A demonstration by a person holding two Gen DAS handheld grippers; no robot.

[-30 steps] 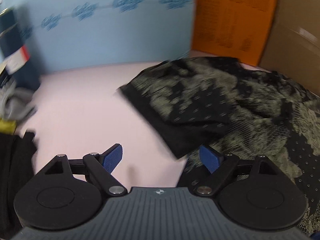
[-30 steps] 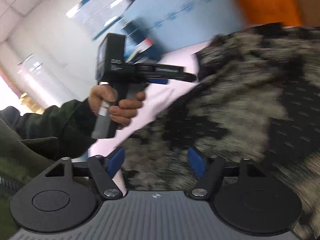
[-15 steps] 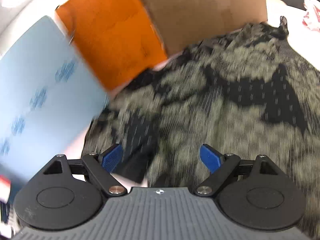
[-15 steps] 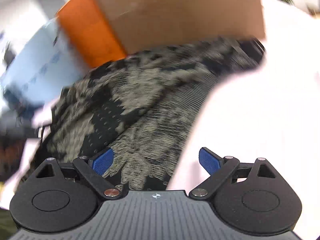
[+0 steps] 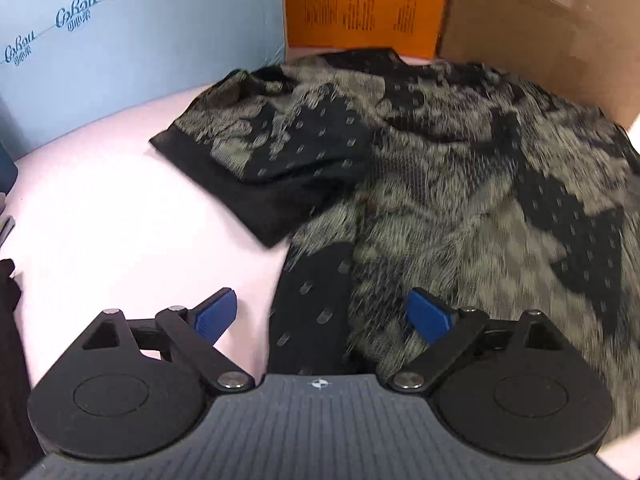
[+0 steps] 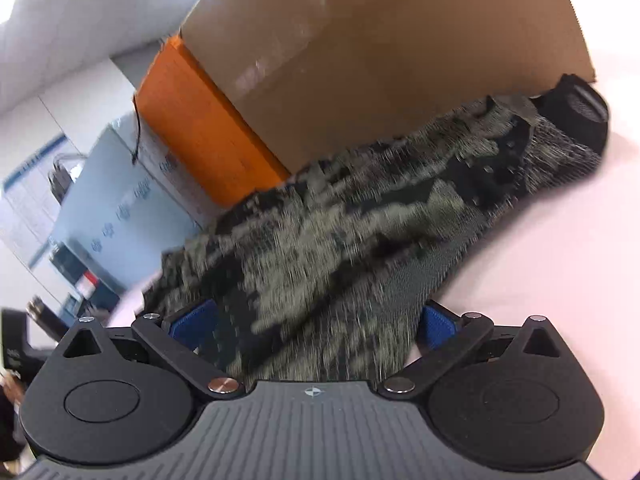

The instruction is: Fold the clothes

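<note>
A black and olive patterned sweater (image 5: pixel 460 184) lies spread and rumpled on the pink table (image 5: pixel 100 220). One sleeve with a black cuff (image 5: pixel 256 200) is folded over toward the left. My left gripper (image 5: pixel 324 314) is open, with the sweater's lower edge lying between its blue pads. In the right wrist view the same sweater (image 6: pixel 360 232) stretches away to a black cuff (image 6: pixel 576 116) at the far right. My right gripper (image 6: pixel 316 324) is open with the fabric between its pads.
A light blue box (image 5: pixel 132 36), an orange box (image 5: pixel 360 0) and a brown cardboard box (image 5: pixel 552 28) stand along the table's back edge. A dark garment (image 5: pixel 10 360) lies at the far left. Pink table surface (image 6: pixel 560 260) shows right of the sweater.
Both cameras have swung about sharply. The left gripper now faces the sweater's left sleeve and hem; the right gripper has come down closer over the fabric. Both stayed open.
</note>
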